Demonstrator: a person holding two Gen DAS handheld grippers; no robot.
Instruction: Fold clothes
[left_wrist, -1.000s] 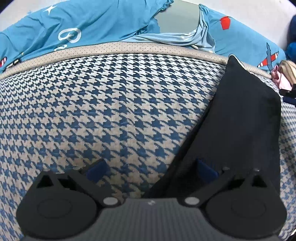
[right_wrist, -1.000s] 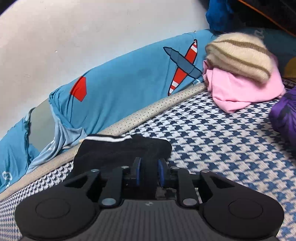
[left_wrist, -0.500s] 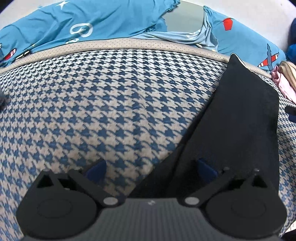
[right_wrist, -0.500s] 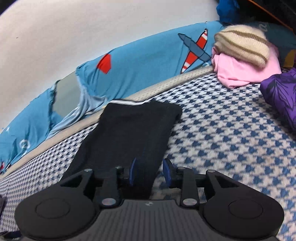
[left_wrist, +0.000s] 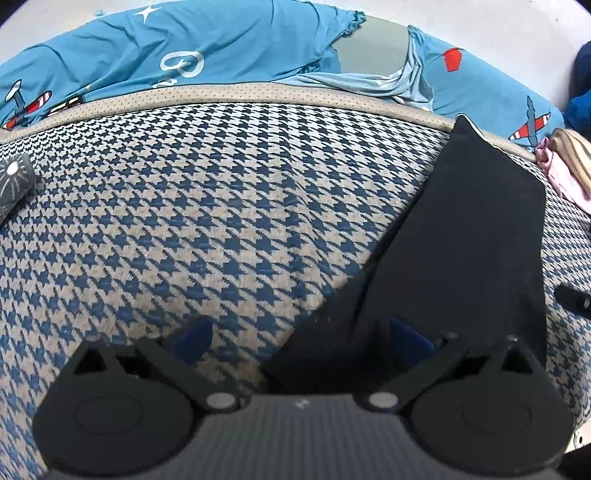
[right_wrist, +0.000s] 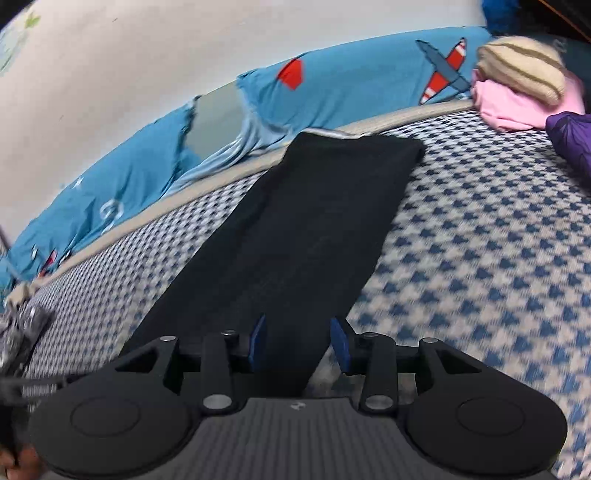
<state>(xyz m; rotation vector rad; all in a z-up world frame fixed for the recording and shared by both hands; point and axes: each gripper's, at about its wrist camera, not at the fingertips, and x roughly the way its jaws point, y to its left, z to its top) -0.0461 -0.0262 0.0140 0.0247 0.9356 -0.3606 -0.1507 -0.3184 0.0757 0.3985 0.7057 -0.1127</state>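
- Since the earlier frames, the black garment (right_wrist: 295, 236) has been drawn out from a short bunched shape into a long flat strip in the right wrist view, and the blue pads of the right hand-held gripper (right_wrist: 298, 341) have been parted from a near-closed position.
- In the left wrist view, a grey patterned item (left_wrist: 14, 184) has come into sight at the left edge, where none was seen before.
- The black garment is laid lengthwise on the houndstooth bed surface (left_wrist: 184, 221), its far end with a thin white stripe reaching the beige mattress edge (left_wrist: 258, 94).
- The jaws of the right hand-held gripper are opening; the near end of the garment lies between the pads, which are not seen pressing on it.
- The left hand-held gripper (left_wrist: 303, 336) is spread wide; its right pad is set over the near edge of the garment, its left pad over bare houndstooth fabric, and nothing is pinched.
- A blue aeroplane-print sheet (right_wrist: 351, 88) is bunched along the wall behind the bed.
- A beige striped knit (right_wrist: 521, 70) rests on a pink garment (right_wrist: 509, 109) at the far right, with a purple item (right_wrist: 572, 140) just beside them.
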